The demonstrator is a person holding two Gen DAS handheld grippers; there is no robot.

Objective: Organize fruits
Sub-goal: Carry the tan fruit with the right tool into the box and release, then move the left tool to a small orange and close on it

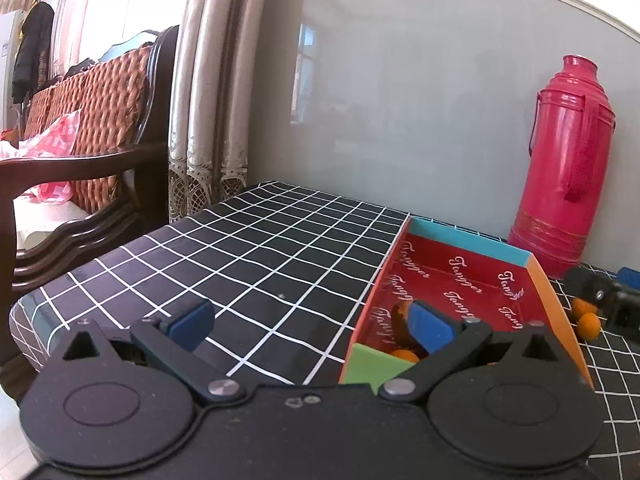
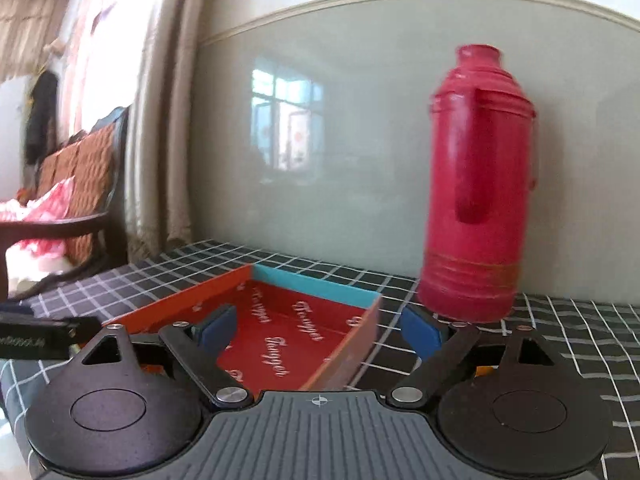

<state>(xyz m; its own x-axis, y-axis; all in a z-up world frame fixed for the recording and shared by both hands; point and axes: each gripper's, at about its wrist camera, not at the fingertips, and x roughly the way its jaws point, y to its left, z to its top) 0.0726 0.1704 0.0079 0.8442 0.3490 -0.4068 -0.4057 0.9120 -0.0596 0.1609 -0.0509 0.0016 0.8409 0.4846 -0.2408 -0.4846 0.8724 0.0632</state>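
An open box [image 1: 472, 240] with a red printed inside and coloured walls lies on the checked tablecloth. An orange fruit [image 1: 406, 356] rests in its near corner, next to a brownish piece [image 1: 398, 316], both partly hidden by my left gripper's right finger. Two small oranges [image 1: 588, 324] lie on the cloth right of the box. My left gripper [image 1: 312, 324] is open, straddling the box's left wall. My right gripper [image 2: 320, 334] is open too, with the box's [image 2: 280, 344] right wall between its fingers and untouched by the pads. A bit of orange [image 2: 484, 370] shows behind its right finger.
A tall red thermos [image 1: 568, 168] [image 2: 476, 184] stands against the grey wall behind the box. Left of the table are a wooden sofa [image 1: 100, 128] and curtains [image 1: 212, 80]. The other gripper shows at the right edge [image 1: 616, 300] and at the left edge [image 2: 40, 336].
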